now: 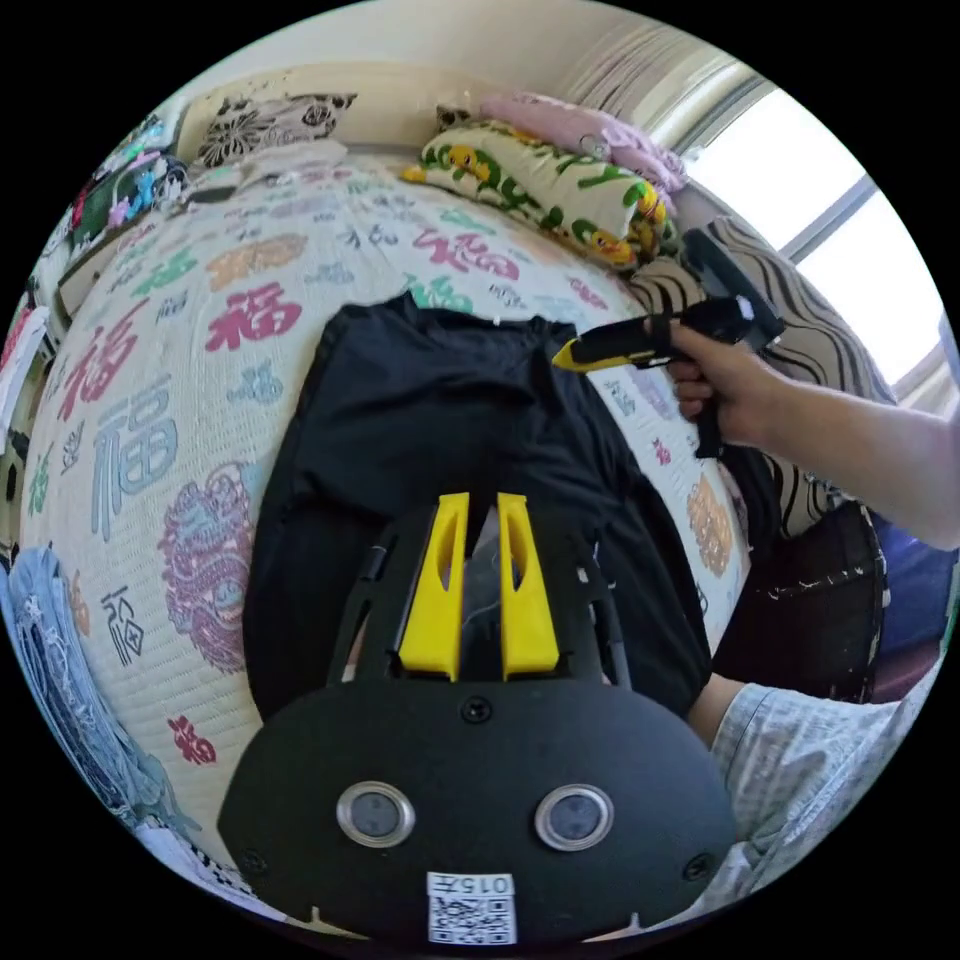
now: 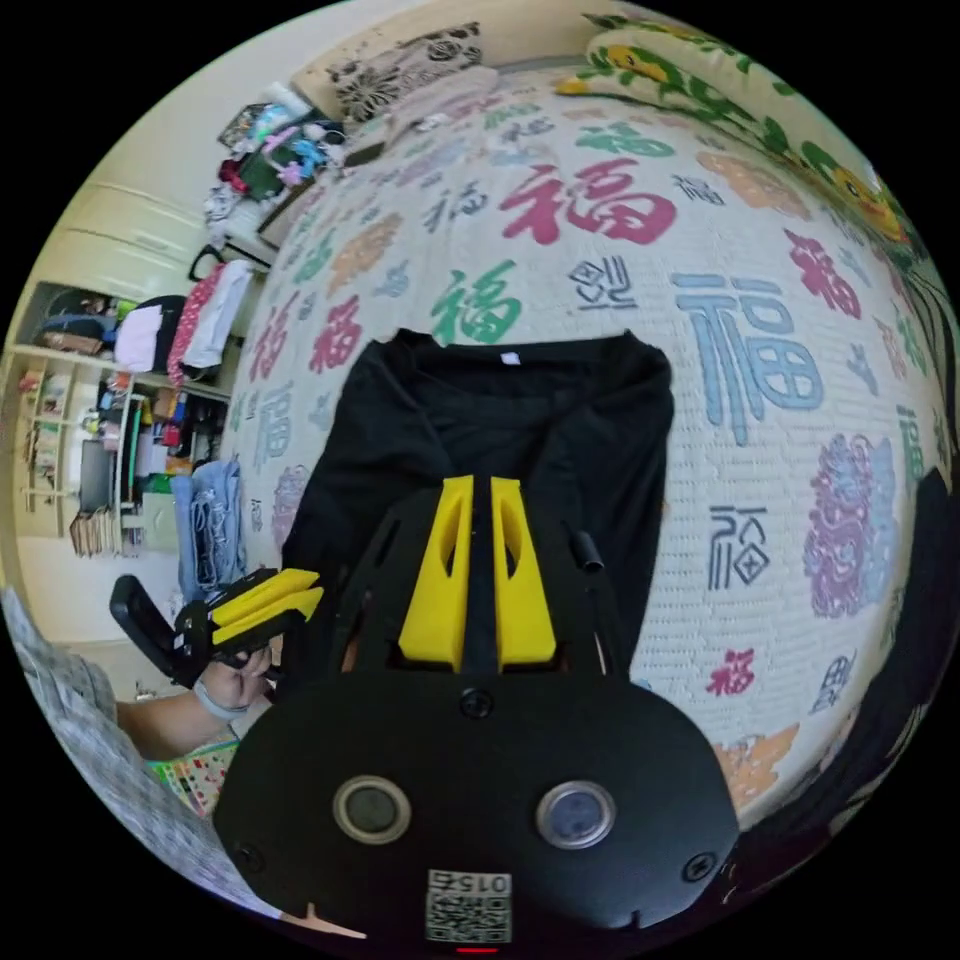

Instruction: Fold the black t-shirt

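Observation:
The black t-shirt [image 1: 440,420] lies flat on the patterned bedspread [image 1: 150,400], its collar with a white tag [image 2: 510,358] at the far end and its hem near the bed's edge. In the left gripper view my left gripper [image 1: 481,498] hovers over the lower half of the shirt, its yellow jaws together. A hand holds my right gripper [image 1: 558,357] at the shirt's upper right corner, jaws together. In the right gripper view my right gripper [image 2: 478,484] points at the t-shirt [image 2: 500,430], and the left gripper [image 2: 312,588] sits beside the hem. Neither visibly holds cloth.
A folded quilt with a duck print [image 1: 540,185] and pillows [image 1: 270,120] lie at the head of the bed. A striped cushion [image 1: 800,330] sits by the window. Blue clothing [image 2: 210,520] hangs at the bed's side, with shelves [image 2: 90,440] beyond.

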A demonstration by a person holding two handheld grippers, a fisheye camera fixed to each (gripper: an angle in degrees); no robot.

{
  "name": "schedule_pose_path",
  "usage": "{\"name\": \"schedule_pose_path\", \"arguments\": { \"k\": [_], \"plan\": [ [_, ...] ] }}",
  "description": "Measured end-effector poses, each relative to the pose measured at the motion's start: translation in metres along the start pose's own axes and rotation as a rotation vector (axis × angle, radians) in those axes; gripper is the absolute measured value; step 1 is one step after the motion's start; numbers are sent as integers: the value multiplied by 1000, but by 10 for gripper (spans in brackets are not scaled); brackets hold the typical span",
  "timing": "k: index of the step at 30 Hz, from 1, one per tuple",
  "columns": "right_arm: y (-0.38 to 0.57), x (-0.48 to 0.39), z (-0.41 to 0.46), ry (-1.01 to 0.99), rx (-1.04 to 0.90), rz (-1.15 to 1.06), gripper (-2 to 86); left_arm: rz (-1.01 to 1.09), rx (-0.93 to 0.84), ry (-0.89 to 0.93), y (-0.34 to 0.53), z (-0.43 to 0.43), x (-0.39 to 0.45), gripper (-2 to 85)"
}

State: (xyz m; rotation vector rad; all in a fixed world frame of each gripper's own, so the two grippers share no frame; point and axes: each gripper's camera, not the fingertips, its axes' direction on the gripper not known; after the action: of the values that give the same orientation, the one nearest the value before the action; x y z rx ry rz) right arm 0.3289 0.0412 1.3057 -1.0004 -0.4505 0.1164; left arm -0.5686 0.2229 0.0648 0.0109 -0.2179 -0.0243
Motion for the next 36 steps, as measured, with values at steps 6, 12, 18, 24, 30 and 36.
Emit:
{"name": "schedule_pose_path", "arguments": {
  "k": [6,12,18,24,30,36],
  "plan": [
    [-9,1,78,-21,-253,-114,-2,-33,-137,-76,-47,58,-6,26],
    [-22,38,16,-131,-118,-125,39,67,-195,-4,-103,77,-2,23],
    [-40,123,-33,97,-59,-80,70,191,-139,-54,-209,106,-4,62],
    [-47,169,11,13,-263,-51,80,299,-437,-32,-263,196,11,58],
    [-24,182,13,-52,-252,6,0,273,-508,-57,-272,219,24,8],
    [-5,169,-36,51,-165,-58,-9,219,-353,-122,-290,183,41,-1]
  ]
}}
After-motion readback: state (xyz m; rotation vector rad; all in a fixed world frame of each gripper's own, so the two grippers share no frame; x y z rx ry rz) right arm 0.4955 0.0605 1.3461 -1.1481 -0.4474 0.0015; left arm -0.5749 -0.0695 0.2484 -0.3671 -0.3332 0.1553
